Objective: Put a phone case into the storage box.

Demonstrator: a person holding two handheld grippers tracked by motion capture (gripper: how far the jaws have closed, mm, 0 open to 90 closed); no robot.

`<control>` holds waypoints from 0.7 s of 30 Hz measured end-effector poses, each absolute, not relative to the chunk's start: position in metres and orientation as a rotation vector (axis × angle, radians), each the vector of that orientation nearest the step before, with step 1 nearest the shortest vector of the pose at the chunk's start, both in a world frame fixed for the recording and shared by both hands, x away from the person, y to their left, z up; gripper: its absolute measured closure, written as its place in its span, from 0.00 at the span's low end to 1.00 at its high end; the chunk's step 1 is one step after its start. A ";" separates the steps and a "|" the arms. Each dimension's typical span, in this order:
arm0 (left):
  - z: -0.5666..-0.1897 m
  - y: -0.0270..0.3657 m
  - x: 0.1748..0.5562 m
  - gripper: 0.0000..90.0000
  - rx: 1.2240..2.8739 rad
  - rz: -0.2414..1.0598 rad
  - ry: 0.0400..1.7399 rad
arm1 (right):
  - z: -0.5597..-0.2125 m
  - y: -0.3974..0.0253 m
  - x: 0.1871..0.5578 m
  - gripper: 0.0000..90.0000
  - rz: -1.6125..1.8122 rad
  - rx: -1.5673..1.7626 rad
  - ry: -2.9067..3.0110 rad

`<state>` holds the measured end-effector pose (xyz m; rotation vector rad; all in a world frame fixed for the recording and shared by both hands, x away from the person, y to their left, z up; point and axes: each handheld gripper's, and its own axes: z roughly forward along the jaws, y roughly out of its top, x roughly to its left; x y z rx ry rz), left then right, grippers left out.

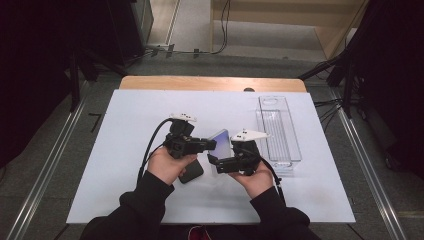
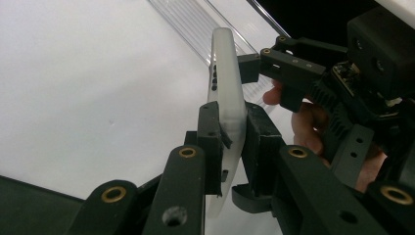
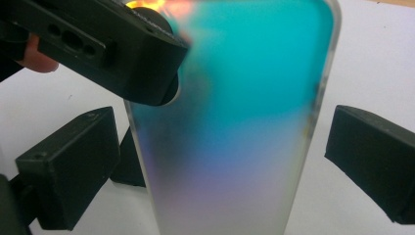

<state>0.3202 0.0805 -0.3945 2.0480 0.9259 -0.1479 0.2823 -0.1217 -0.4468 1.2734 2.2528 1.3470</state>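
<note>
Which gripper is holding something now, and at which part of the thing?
The left gripper clamps the phone case across its thin edge, near one end. The right gripper has its jaws open on both sides of the case, not gripping.

Two hand-held grippers, both built of matte black blocky parts. The left gripper [image 1: 212, 144] carries a small white plate on top, and a black cable loops from it back toward the person. The right gripper [image 1: 212, 161] carries a pale three-cornered plate and trails its own black cable. Brass-coloured rings sit in the pivot holes of the jaw arms. The person wears black long sleeves [image 1: 142, 200] reaching the wrists.
</note>
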 end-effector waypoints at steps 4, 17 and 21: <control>-0.395 0.078 0.318 0.89 2.046 -0.153 0.922 | -0.447 -0.121 0.283 0.05 1.362 1.274 2.238; -0.393 0.077 0.316 0.88 2.037 -0.145 0.909 | -0.446 -0.120 0.281 0.16 1.345 1.234 2.243; -0.391 0.080 0.316 0.79 2.011 -0.144 0.902 | -0.445 -0.120 0.282 0.16 1.345 1.242 2.258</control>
